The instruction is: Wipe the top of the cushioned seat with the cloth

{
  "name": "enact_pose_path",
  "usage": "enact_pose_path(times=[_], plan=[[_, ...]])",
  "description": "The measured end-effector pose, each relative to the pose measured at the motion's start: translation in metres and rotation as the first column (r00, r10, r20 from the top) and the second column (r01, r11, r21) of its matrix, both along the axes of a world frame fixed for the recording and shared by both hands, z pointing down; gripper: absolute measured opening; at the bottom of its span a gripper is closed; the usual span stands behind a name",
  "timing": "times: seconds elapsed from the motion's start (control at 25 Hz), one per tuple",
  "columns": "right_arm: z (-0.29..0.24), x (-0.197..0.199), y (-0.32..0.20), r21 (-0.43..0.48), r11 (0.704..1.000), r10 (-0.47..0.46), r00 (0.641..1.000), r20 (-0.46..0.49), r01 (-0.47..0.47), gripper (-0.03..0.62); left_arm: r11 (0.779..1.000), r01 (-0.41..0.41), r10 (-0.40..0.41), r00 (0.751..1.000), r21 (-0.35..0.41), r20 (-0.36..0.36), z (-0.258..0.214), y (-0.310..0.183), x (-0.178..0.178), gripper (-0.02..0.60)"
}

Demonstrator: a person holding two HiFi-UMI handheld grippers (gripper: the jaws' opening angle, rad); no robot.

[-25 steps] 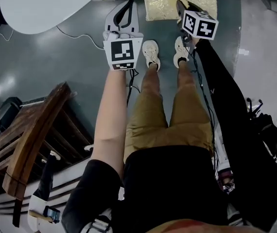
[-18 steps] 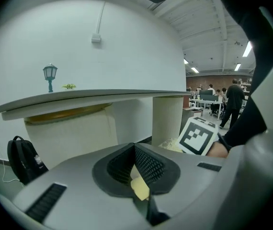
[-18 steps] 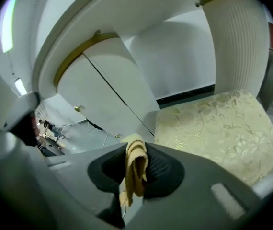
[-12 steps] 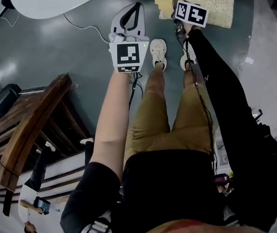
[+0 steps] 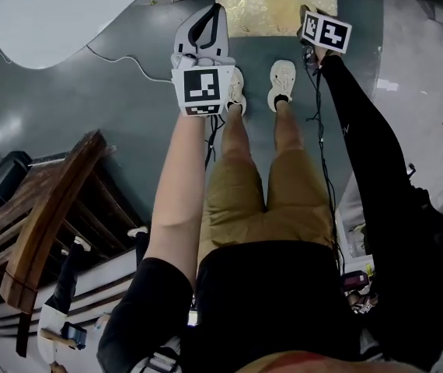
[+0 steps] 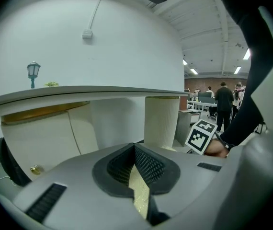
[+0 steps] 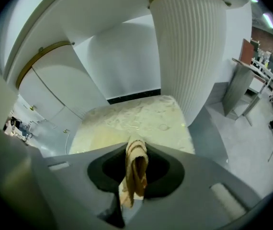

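My right gripper (image 7: 136, 150) pinches the tan cloth (image 7: 135, 174) tight. My left gripper (image 6: 135, 150) is closed on nothing. The yellow cushioned seat (image 7: 141, 119) sits below. I should lower the cloth flat, then rub slowly across.

Left tongs (image 5: 207, 18) up front: pale grey shell, black-and-white marker cube (image 5: 204, 89) just behind. Right tongs (image 5: 310, 15) wear a matching cube (image 5: 326, 32), and a thin black cable (image 5: 318, 130) runs back beside a black long sleeve (image 5: 369, 177). Behind both: tan shorts (image 5: 260, 200), black top (image 5: 276, 301), pale trainers (image 5: 282, 80).
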State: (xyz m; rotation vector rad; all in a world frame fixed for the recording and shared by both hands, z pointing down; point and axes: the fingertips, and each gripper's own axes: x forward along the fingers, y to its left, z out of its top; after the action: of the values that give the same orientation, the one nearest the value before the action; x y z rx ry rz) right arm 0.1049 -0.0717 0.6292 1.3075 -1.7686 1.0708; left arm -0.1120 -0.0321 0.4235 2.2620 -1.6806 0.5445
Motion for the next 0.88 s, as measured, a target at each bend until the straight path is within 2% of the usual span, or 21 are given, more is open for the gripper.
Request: enact_pose_path(times=[0.16, 0.32, 0.52, 0.64, 0.76, 0.88], plan=[[0.005, 0.074, -0.014, 0.003, 0.999, 0.044, 0.997, -0.068, -0.044, 0.057, 1.0, 0.005, -0.005, 1.0, 0.005, -0.022, -0.001, -0.017, 0.027, 0.006], [0.006, 0.131, -0.025, 0.006, 0.997, 0.074, 0.988, -0.133, -0.074, 0.057, 1.0, 0.005, -0.004, 1.0, 0.017, -0.024, -0.007, -0.031, 0.048, 0.006], [0.008, 0.189, -0.033, 0.019, 0.993, 0.12, 0.955, -0.272, -0.12, 0.057, 0.999, 0.004, -0.004, 1.0, 0.032, -0.008, -0.01, -0.039, 0.068, 0.006], [0.005, 0.208, -0.032, 0.044, 0.995, 0.103, 0.935, -0.338, -0.094, 0.057, 0.999, 0.019, -0.019, 1.0, 0.032, -0.005, -0.01, -0.04, 0.074, 0.006], [0.002, 0.21, -0.029, 0.064, 0.997, 0.07, 0.938, -0.34, -0.051, 0.057, 0.999, 0.024, -0.023, 1.0, 0.033, -0.005, -0.011, -0.039, 0.078, 0.006], [-0.005, 0.209, -0.028, 0.094, 0.994, 0.077, 0.945, -0.318, -0.049, 0.057, 0.999, 0.028, -0.028, 1.0, 0.031, -0.006, -0.007, -0.036, 0.077, 0.006]])
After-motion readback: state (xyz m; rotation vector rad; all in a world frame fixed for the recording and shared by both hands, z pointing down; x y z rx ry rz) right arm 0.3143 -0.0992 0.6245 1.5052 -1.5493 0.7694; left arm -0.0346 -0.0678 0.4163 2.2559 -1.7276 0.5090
